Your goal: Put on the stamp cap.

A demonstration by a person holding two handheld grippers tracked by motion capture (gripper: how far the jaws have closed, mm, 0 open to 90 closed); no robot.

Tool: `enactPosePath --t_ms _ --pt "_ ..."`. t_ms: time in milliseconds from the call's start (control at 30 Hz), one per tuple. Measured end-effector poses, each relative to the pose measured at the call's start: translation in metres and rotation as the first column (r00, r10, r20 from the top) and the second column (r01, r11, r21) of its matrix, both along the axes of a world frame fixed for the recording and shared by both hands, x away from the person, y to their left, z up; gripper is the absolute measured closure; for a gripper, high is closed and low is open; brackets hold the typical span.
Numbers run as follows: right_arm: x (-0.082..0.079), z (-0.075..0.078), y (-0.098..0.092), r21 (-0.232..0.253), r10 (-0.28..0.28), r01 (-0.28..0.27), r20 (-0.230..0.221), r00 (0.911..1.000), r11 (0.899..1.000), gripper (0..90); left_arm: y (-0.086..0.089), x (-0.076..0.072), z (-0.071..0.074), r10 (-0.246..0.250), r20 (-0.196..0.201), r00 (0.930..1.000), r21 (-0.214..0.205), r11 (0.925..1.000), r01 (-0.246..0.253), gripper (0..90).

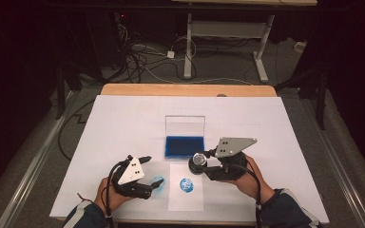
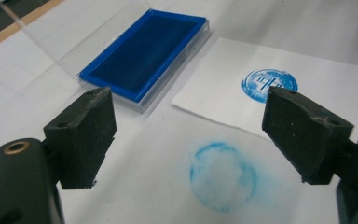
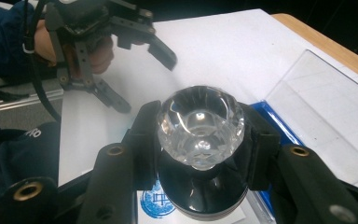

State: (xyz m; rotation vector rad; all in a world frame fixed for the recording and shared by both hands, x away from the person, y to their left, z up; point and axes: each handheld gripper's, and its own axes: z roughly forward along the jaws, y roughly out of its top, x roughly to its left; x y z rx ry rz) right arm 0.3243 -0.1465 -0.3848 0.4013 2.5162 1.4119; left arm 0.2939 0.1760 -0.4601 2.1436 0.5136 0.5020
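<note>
Stamp (image 3: 200, 154) clenched between right gripper (image 3: 200, 140) jaws, base cut off below | left gripper (image 2: 186, 135) released, smudged blue ring (image 2: 223, 175) between fingers | print (image 2: 269, 85) partly hidden behind one finger (image 2: 305, 133)

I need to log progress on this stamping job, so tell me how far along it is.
Done: a round blue stamp print sits on the small white paper sheet, and the blue ink pad in its open clear case is uncovered. In hand: the right gripper is shut on the black stamp with the faceted clear knob, held above the sheet near the pad. The left gripper is open, holding nothing. Left, probably: setting the stamp down and closing the case.
</note>
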Motion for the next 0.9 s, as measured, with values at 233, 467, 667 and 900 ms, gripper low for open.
enactPosePath --t_ms 233,467,667,900 --pt "0.005 -0.001 -0.01 -0.01 -0.037 0.037 0.001 0.9993 0.999 56.8 0.017 -0.005 -0.002 0.035 0.016 0.9993 -0.012 0.9993 -0.035 16.5" --pt "0.006 -0.001 -0.018 -0.017 -0.056 0.056 0.005 0.9984 0.998 56.8 0.026 -0.008 -0.006 0.056 0.015 0.9983 -0.007 0.9984 -0.056 16.5" --pt "0.006 -0.001 -0.025 -0.018 -0.071 0.071 0.002 0.9975 0.997 56.8 0.04 -0.012 -0.008 0.089 0.003 0.996 -0.005 0.996 -0.089 16.5" --pt "0.006 -0.003 -0.032 -0.03 -0.096 0.096 -0.003 0.9954 0.995 56.8 0.053 -0.017 -0.011 0.127 -0.005 0.9919 0.001 0.9919 -0.127 16.6"
